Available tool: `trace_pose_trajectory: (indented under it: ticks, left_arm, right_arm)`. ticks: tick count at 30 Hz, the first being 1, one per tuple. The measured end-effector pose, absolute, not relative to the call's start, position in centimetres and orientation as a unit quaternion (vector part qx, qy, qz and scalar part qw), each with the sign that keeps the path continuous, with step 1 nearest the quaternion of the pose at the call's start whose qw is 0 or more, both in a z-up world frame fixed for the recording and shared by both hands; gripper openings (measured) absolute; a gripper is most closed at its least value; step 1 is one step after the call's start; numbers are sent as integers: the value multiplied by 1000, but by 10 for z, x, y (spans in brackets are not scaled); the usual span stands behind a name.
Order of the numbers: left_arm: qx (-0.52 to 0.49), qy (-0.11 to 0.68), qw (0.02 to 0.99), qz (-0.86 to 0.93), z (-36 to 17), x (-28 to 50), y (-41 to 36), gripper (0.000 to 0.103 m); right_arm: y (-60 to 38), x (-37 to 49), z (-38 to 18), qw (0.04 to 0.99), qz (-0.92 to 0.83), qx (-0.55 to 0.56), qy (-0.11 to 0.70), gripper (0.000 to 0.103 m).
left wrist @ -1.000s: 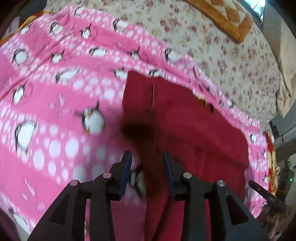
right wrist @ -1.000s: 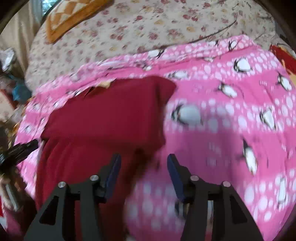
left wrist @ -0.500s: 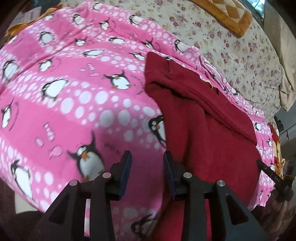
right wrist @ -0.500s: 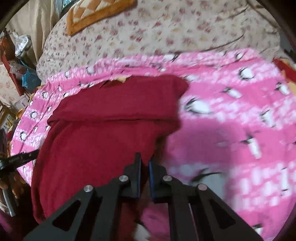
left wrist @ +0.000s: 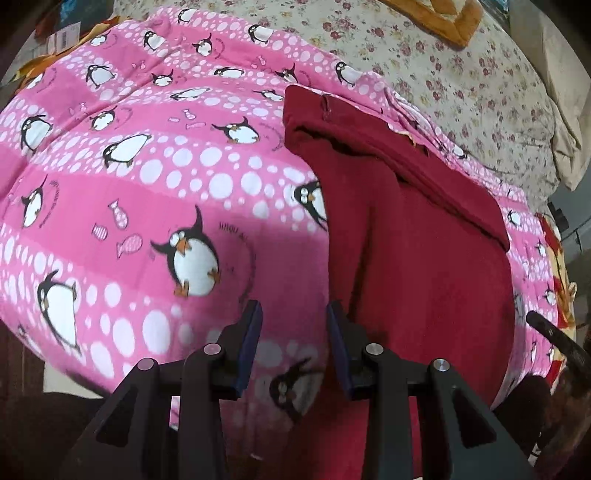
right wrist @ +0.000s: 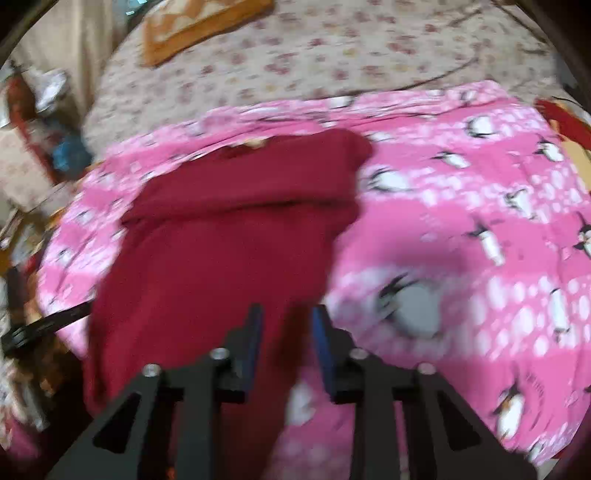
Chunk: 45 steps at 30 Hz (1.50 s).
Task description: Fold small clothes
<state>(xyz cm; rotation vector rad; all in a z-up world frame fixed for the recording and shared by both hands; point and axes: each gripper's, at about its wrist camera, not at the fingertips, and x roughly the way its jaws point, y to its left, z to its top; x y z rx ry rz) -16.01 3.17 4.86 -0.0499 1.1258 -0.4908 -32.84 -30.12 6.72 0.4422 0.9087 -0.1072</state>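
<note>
A dark red garment [left wrist: 424, 258] lies on a pink penguin blanket [left wrist: 147, 184], its far edge folded over into a thick band. My left gripper [left wrist: 293, 310] hovers at the garment's left edge, open, with only blanket showing in the gap; its right finger sits beside the red cloth. In the right wrist view, the garment [right wrist: 221, 251] fills the left half of the blanket [right wrist: 461, 221]. My right gripper [right wrist: 287, 314] is over the garment's right edge. Its jaws are opening; red cloth shows in the gap below them, but the pads do not press on it.
Beyond the blanket lies a floral bedsheet [left wrist: 461, 74] with an orange cushion [left wrist: 443, 18] at the far end. Cluttered shelves and bags [right wrist: 37, 110] stand off the bed's left side in the right wrist view. The blanket drops off at the near edge.
Red cloth hung blurred between the left fingers a second ago; now they hold none and stand left of the garment. The right jaws closed over the garment's edge, then parted again.
</note>
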Motion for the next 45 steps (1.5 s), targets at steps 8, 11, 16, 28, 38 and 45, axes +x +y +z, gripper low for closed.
trace_pose_trajectory:
  ticks: [8, 11, 16, 28, 38, 45]
  left_arm:
    - [-2, 539, 807, -241, 49, -205, 49, 16]
    - [-20, 562, 791, -243, 38, -220, 59, 21]
    - [-44, 582, 774, -245, 20, -233, 68, 25]
    - [-83, 586, 770, -239, 17, -235, 83, 25]
    - [-69, 587, 768, -249, 16, -241, 74, 26]
    - [-69, 602, 747, -274, 3, -253, 56, 26]
  right_arm:
    - [-233, -334, 60, 864, 12, 146, 482, 48]
    - [-234, -354, 45, 839, 24, 165, 518, 58]
    - [-233, -393, 21, 806, 11, 152, 572, 61]
    - [-231, -388, -48, 748, 44, 277, 601, 45]
    - [-285, -464, 46, 836, 6, 240, 493, 8]
    - [-326, -475, 43, 826, -26, 270, 493, 8]
